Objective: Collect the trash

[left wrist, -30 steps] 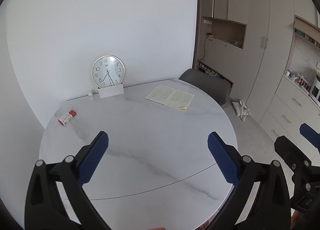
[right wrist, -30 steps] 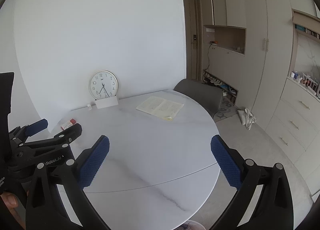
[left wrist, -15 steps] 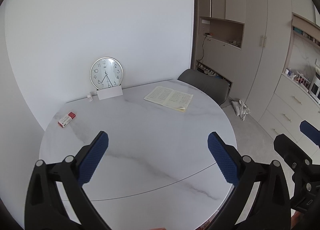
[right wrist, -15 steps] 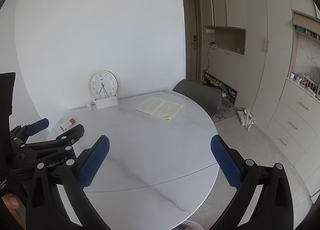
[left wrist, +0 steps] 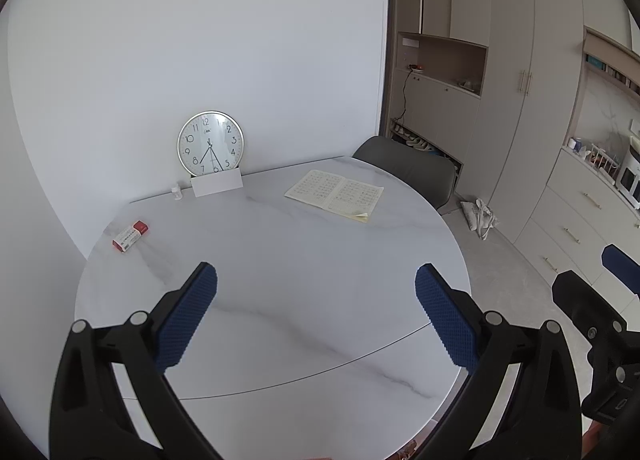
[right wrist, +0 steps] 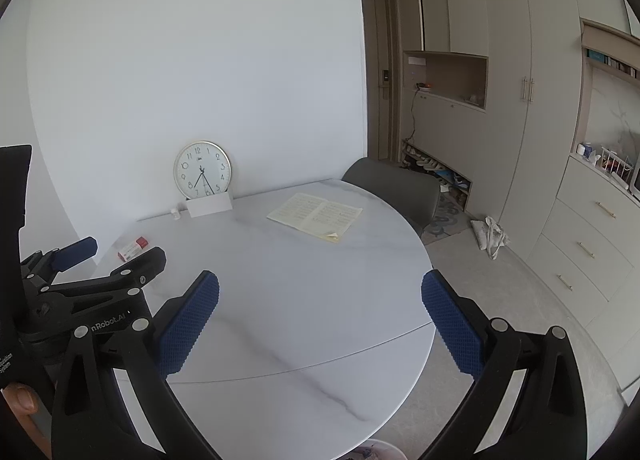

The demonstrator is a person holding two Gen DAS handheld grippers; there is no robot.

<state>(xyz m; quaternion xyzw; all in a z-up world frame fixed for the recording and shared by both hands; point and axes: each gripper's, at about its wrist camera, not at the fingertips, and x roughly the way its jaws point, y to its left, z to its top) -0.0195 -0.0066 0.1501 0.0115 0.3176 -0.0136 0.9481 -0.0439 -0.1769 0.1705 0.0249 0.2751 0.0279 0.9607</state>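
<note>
A small red and white box (left wrist: 130, 236) (right wrist: 133, 248) lies near the far left edge of the round marble table (left wrist: 280, 260) (right wrist: 288, 268). A tiny white bottle (left wrist: 176, 193) (right wrist: 175, 214) stands by the wall. My left gripper (left wrist: 316, 316) hovers open over the near part of the table, nothing between its blue pads. Held a little to the right, my right gripper (right wrist: 320, 320) is open and empty too. In the right wrist view the left gripper's black frame (right wrist: 92, 284) partly hides the box.
A round clock (left wrist: 210, 143) leans on the wall behind a white card (left wrist: 217, 184). An open notebook (left wrist: 335, 194) lies at the far right of the table, a grey chair (left wrist: 408, 168) behind it. Cabinets and drawers line the right wall; a white bag (left wrist: 480, 216) sits on the floor.
Both views have drifted slightly; the scene sits a touch higher and nearer. Both grippers stay open, and nothing on the table has moved.
</note>
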